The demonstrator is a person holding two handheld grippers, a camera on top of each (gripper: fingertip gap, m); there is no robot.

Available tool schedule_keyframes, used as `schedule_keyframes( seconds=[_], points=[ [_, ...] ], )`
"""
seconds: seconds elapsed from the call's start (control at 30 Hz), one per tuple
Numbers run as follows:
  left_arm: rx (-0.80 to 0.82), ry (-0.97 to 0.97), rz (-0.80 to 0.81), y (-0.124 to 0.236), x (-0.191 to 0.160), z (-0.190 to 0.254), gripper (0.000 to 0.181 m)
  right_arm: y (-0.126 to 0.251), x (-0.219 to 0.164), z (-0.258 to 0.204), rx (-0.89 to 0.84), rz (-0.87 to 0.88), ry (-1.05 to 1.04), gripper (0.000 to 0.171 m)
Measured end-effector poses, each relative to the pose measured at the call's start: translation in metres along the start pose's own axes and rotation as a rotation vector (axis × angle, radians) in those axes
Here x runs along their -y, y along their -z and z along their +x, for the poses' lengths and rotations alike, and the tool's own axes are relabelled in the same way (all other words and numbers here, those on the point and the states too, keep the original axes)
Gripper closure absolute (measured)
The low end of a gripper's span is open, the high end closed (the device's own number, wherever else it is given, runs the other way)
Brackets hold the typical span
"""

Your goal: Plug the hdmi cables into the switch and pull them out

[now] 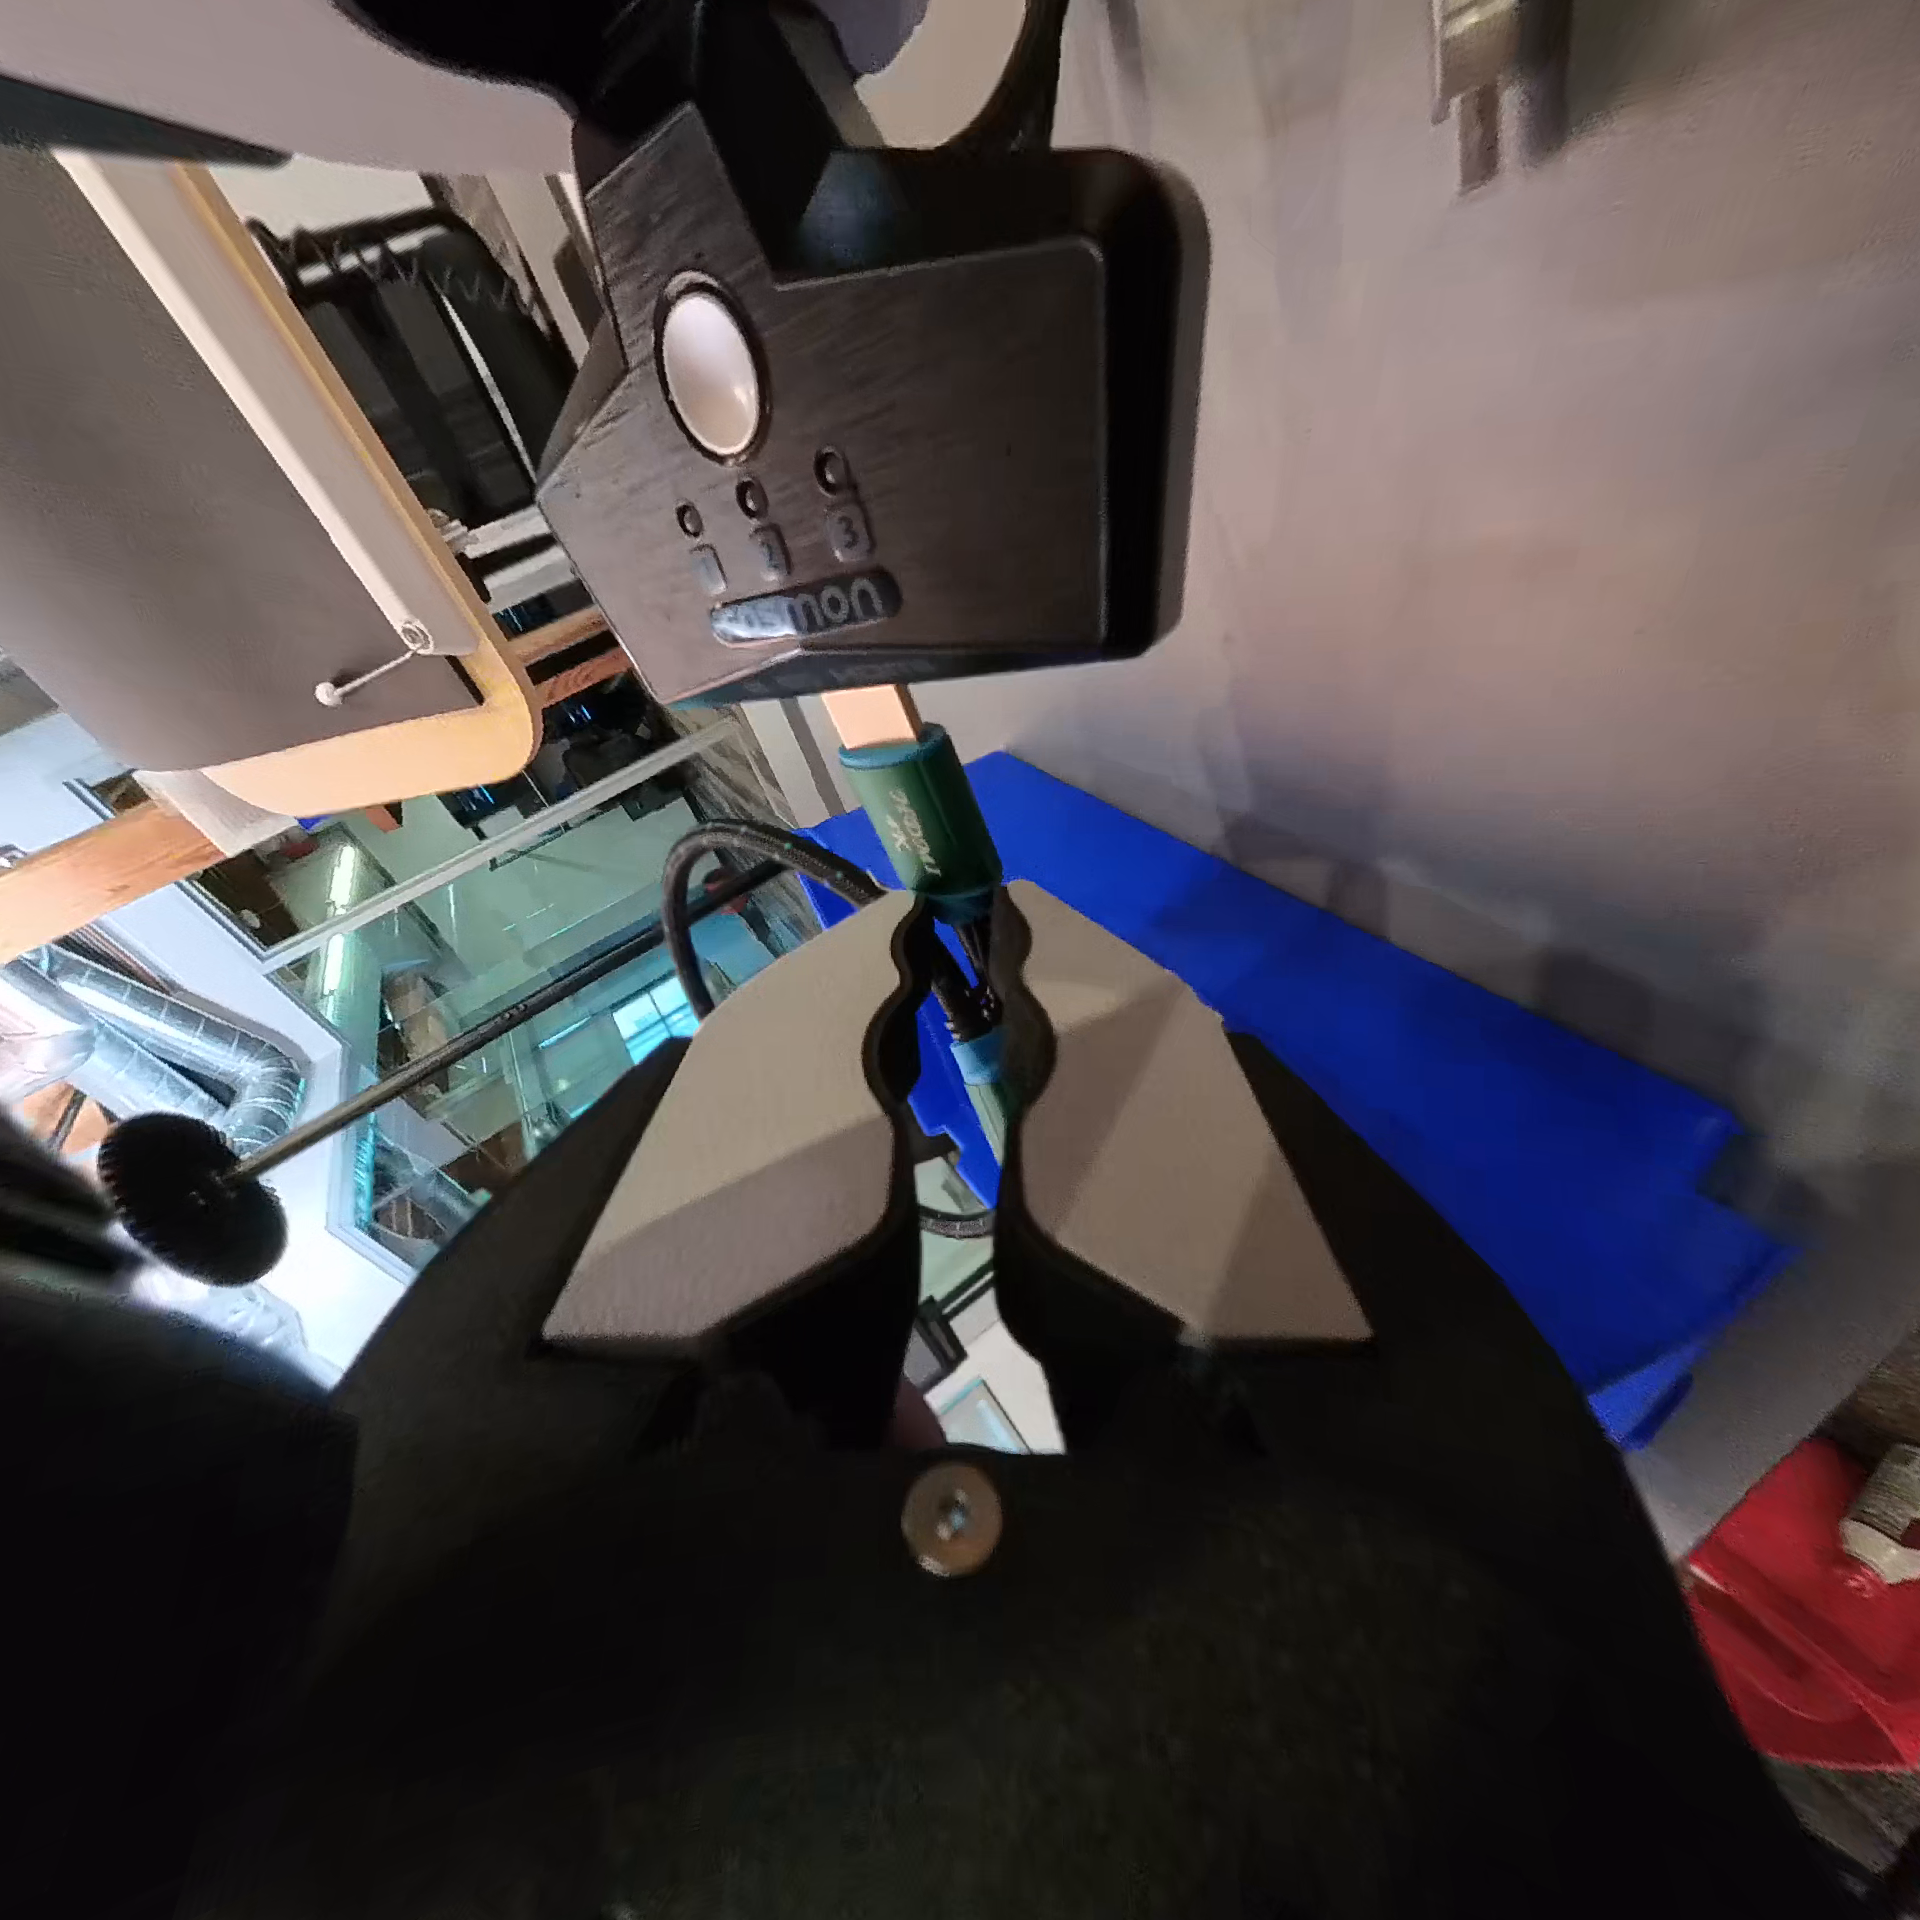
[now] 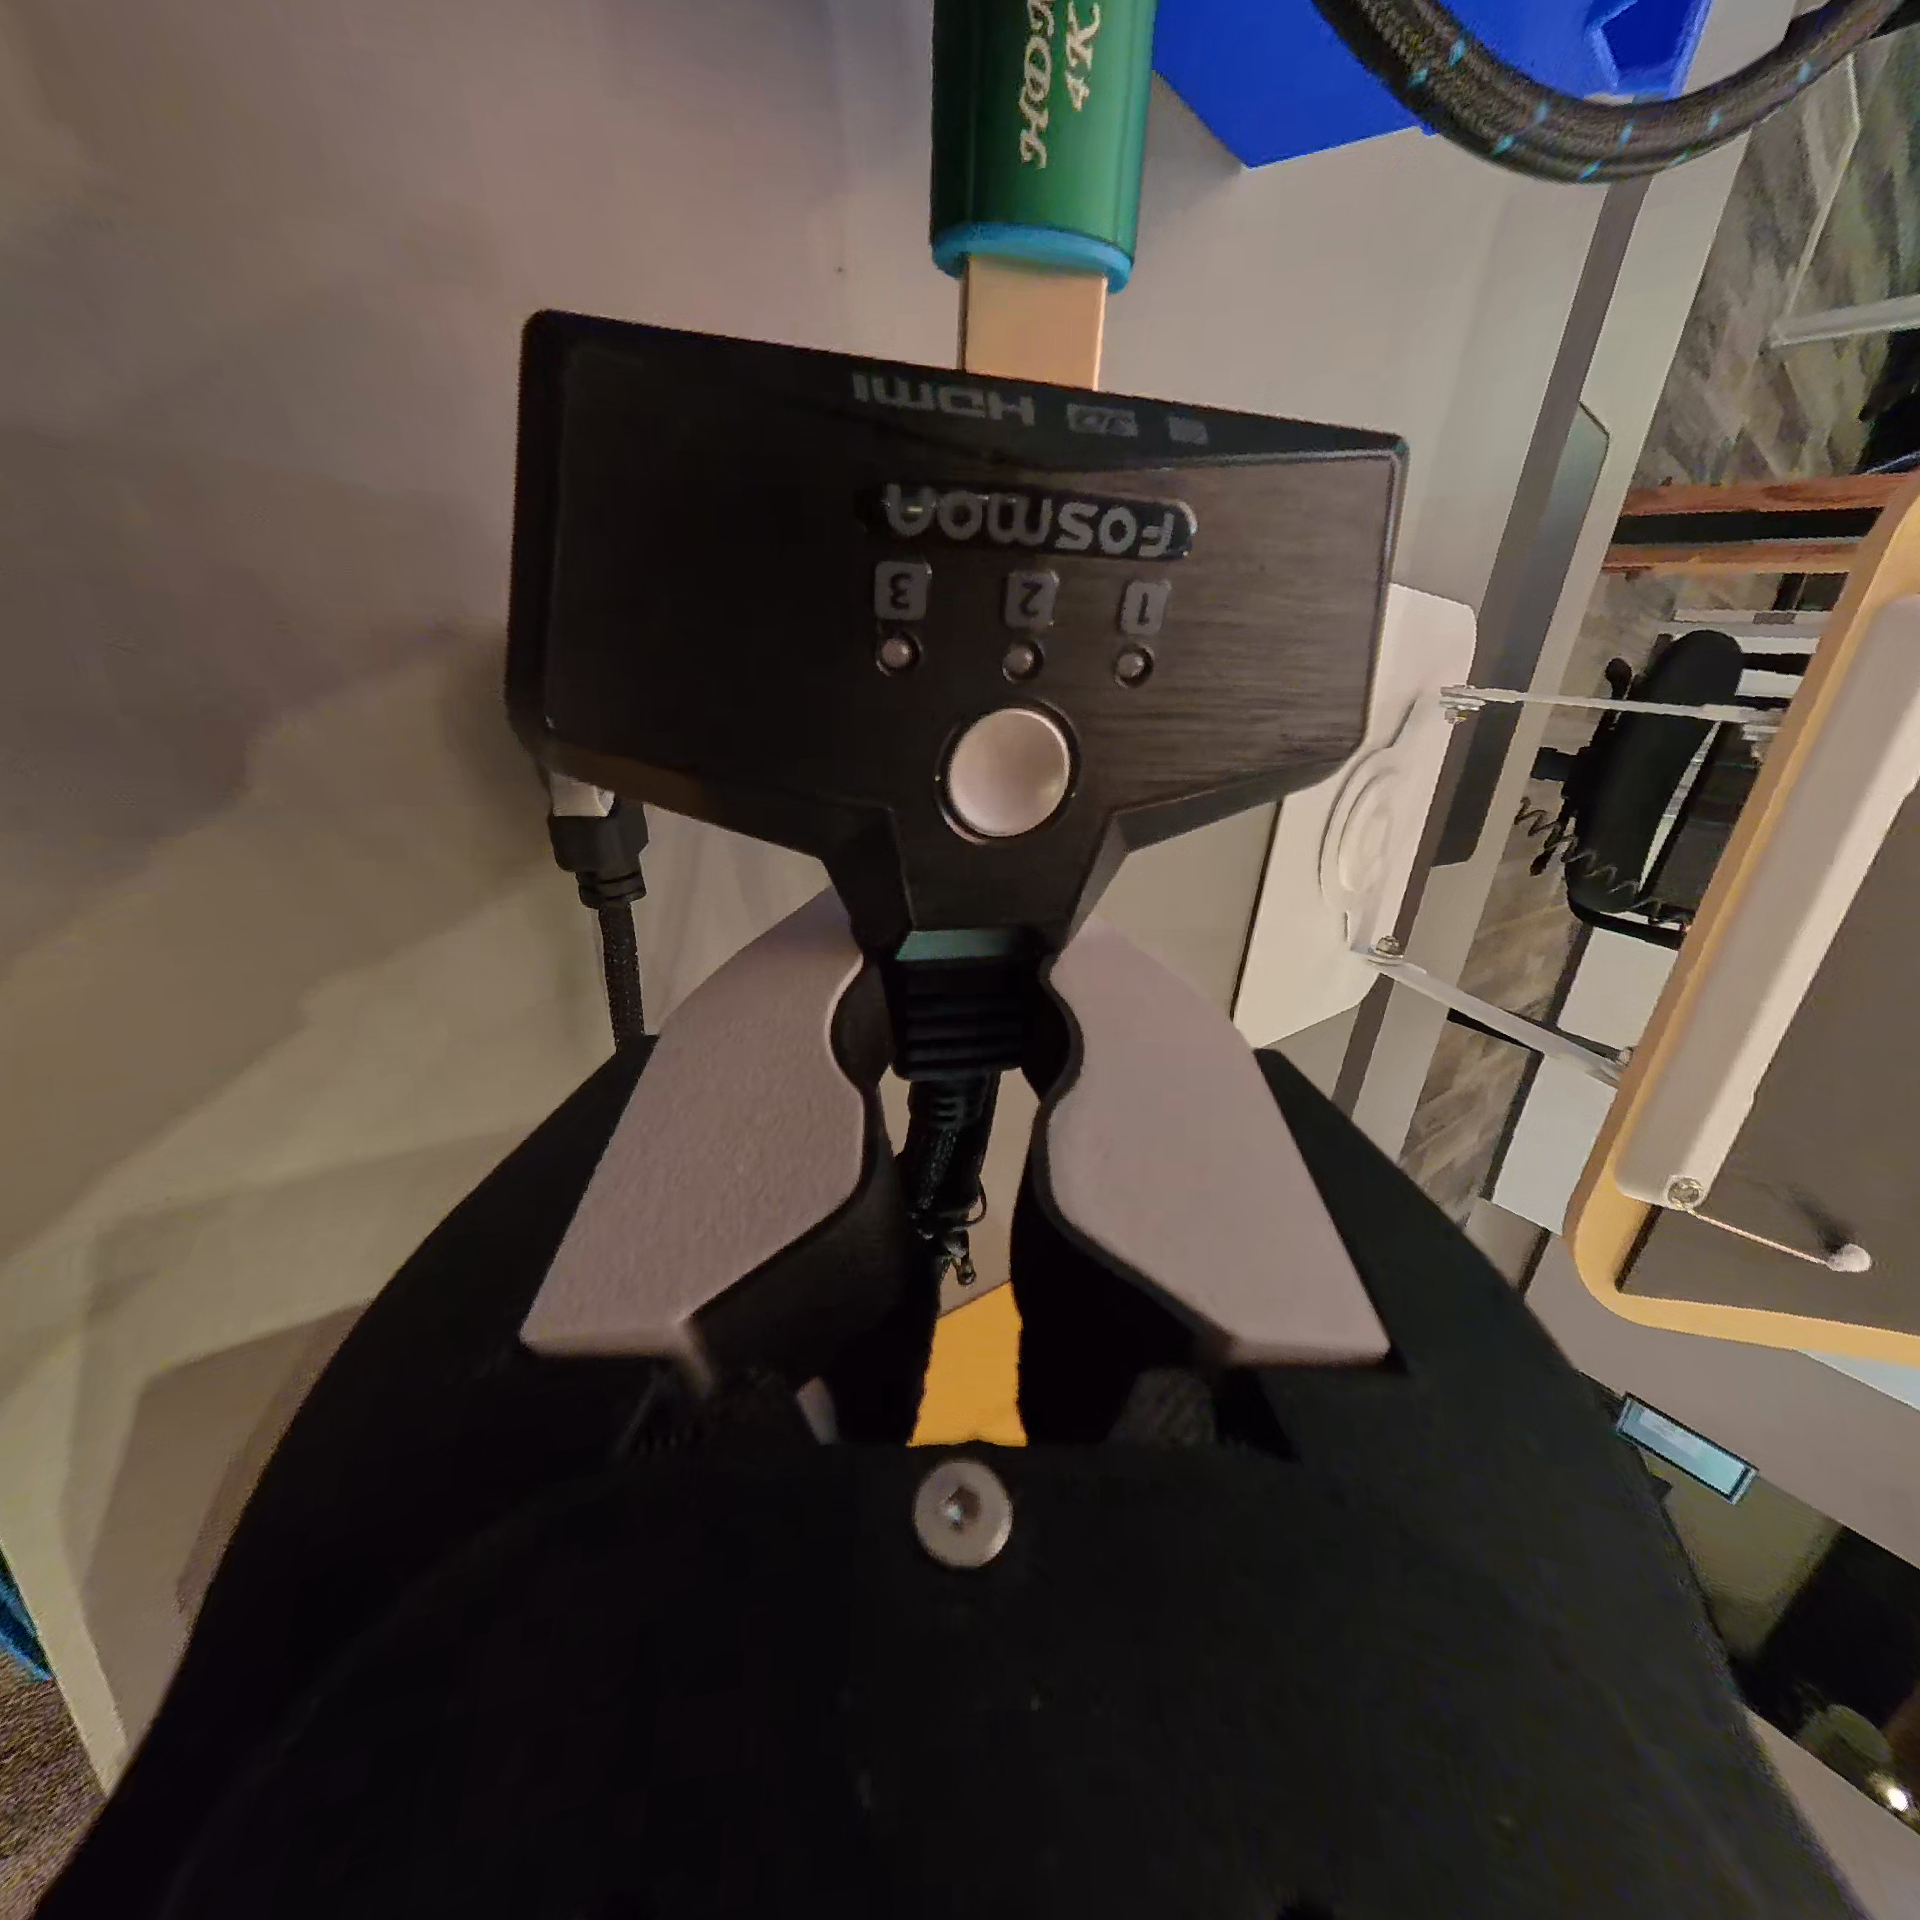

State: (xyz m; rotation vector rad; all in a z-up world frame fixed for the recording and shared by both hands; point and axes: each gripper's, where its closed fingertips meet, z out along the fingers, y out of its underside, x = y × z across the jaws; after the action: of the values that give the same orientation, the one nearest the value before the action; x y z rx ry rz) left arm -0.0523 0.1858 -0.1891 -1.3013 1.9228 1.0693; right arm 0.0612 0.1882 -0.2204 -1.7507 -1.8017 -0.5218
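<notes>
The black HDMI switch [image 1: 883, 416] with a round silver button and three numbered lights hangs above the white table. My left gripper [image 1: 961, 935] is shut on the cable just behind the green HDMI plug [image 1: 920, 821]. The plug's gold metal tip [image 1: 873, 717] meets the switch's edge; I cannot tell how deep it sits. In the right wrist view, my right gripper [image 2: 961, 956] is shut on the ribbed cable collar [image 2: 956, 1003] at the switch's [image 2: 956, 540] narrow end. The green plug [image 2: 1039, 125] enters the far side. A black cable [image 2: 601, 842] sits in a left-side port.
A blue bin [image 1: 1351, 1039] and a red bin [image 1: 1818, 1662] lie on the white table [image 1: 1507, 520]. A wood-edged grey panel [image 1: 208, 468] stands close by, also in the right wrist view [image 2: 1818, 935]. A braided black cable [image 2: 1558, 114] loops past the blue bin [image 2: 1299, 73]. My right fingertips sit around 12 cm from my left ones.
</notes>
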Motion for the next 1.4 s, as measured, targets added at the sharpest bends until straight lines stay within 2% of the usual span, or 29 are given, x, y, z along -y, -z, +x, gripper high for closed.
schedule_keyframes(
  seconds=[0.03,0.4,0.6,0.93,1.4],
  points=[
    [0.0,0.001,-0.008,-0.001,0.0,0.0,0.171,0.0,0.0,0.0,-0.002,-0.002,0.001,0.151],
    [0.066,-0.057,-0.022,-0.007,0.0,-0.001,0.172,0.0,-0.003,0.002,-0.039,-0.06,0.02,0.151],
    [0.108,-0.014,0.003,-0.002,-0.004,-0.01,0.171,0.004,0.004,0.007,-0.046,0.01,-0.032,0.151],
    [0.176,0.022,0.012,0.004,0.001,-0.022,0.172,0.003,-0.002,0.008,-0.031,0.021,-0.083,0.15],
    [0.171,-0.039,0.018,-0.01,0.006,-0.006,0.172,-0.002,-0.009,-0.003,0.003,-0.134,-0.044,0.151]
  ],
)
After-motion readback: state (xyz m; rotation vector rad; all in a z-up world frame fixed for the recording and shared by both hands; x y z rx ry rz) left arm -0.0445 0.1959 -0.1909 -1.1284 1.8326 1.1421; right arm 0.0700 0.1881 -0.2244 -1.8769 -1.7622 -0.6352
